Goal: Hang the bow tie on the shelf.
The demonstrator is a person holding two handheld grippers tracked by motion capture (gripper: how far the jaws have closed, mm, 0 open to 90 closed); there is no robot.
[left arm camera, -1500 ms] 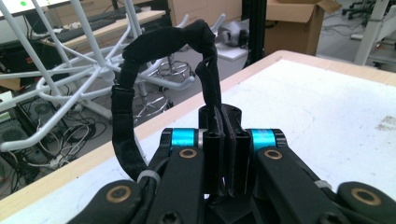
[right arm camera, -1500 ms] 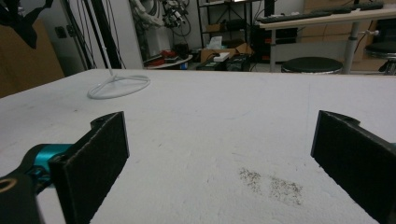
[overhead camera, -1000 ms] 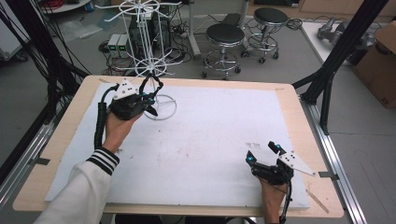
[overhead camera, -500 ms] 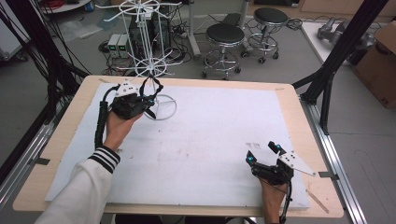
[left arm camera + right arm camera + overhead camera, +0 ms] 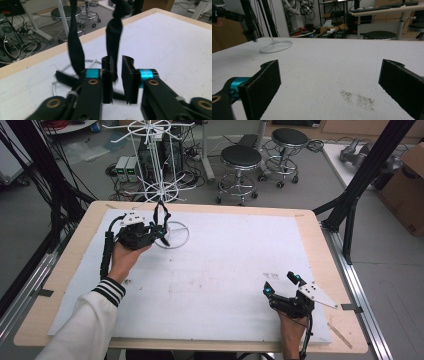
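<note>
Left gripper point(image 5: 161, 231), jaws just parting, narrowly flanks a limp black fabric strap point(image 5: 113, 32) beside the white wire rack's ring base point(image 5: 175, 236); right gripper point(image 5: 280, 284) gapes wide.

The white sheet point(image 5: 220, 275) on the table point(image 5: 320, 250) lies bare across its whole middle and right part — a hand could pass there freely, over the faint grey smudge point(image 5: 358, 98) too. The crowded place is the far left corner. There the white wire stand point(image 5: 161, 165) rises tall from its ring base point(image 5: 172, 236), and a black strap point(image 5: 75, 42) hangs down from it in two bands, just beside the left gripper point(image 5: 117, 72). The narrow gap between its pads is free, with one band touching the left pad. At the table's right side a black frame post point(image 5: 350, 227) stands beside the edge. The right gripper point(image 5: 281, 285) sits near the front edge, well apart from the stand.
</note>
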